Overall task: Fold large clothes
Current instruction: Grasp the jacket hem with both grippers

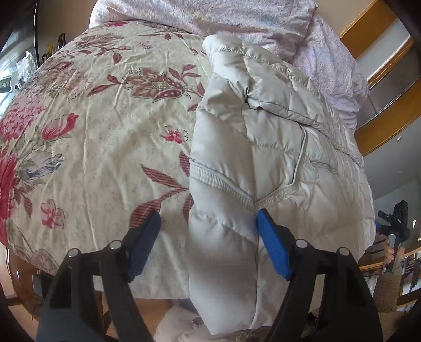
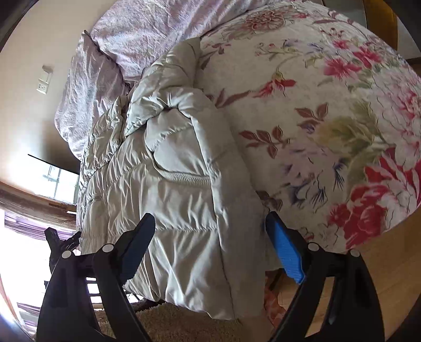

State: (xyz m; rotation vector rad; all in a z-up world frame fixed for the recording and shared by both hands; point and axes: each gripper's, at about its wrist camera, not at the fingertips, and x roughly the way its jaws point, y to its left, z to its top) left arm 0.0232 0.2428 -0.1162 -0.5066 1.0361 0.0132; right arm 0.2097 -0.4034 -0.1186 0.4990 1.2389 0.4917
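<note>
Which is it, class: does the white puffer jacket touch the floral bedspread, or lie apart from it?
Touching. The left wrist view shows the white puffer jacket lying directly on the floral bedspread, no gap along its edge.

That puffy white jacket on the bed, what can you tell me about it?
The puffy white jacket is quilted, with slightly shiny fabric, stitched seams and elastic gathered cuffs. It lies folded lengthwise on the floral bedspread, sleeves laid over the body, its lower end hanging over the bed's edge. A crumpled lilac quilt lies beyond it.
</note>
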